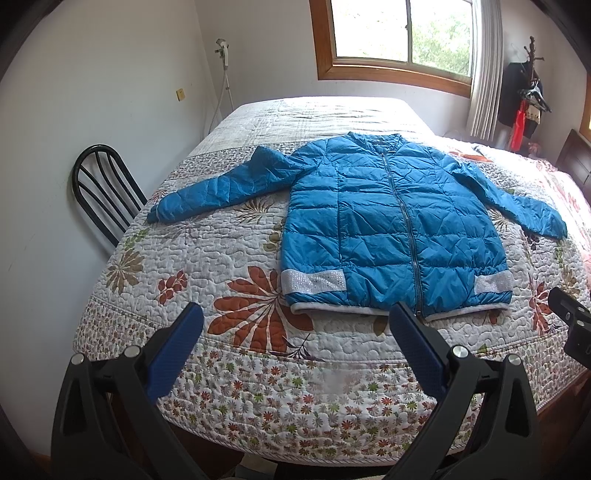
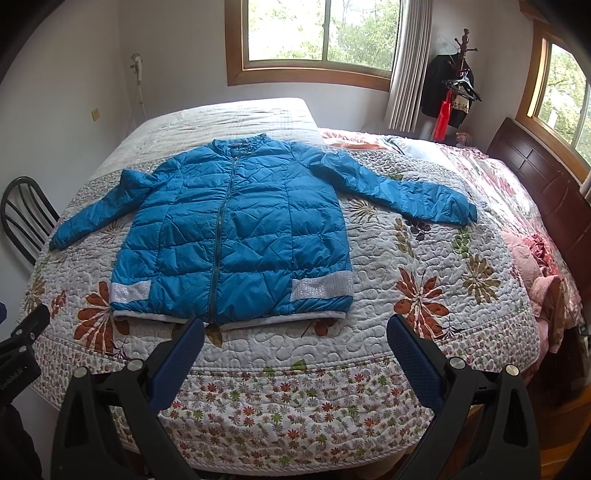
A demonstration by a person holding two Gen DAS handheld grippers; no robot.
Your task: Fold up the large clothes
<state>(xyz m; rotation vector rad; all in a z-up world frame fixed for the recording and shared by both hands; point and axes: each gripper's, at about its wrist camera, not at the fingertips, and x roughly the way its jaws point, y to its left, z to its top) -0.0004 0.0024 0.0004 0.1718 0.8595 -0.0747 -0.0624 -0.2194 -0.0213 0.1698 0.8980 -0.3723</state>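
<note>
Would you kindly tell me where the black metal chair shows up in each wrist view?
Left wrist: the black metal chair stands left of centre, beside the bed.
Right wrist: at the far left edge, partly cut off.
Shared landmark: the blue quilted jacket's sleeve cuff points toward it.

White walls, wood-framed window [image 2: 321,35] (daylit), black chair [image 1: 105,192], possibly coat rack [image 2: 461,70].

Chair [image 1: 99,188] mostly hidden behind the quilt [image 1: 258,369] edge; only the backrest is seen. Right gripper [image 1: 570,321] is cut off by the left wrist view's edge, fingers unseen. Items on the coat rack [image 2: 456,92] too small to be identified.
</note>
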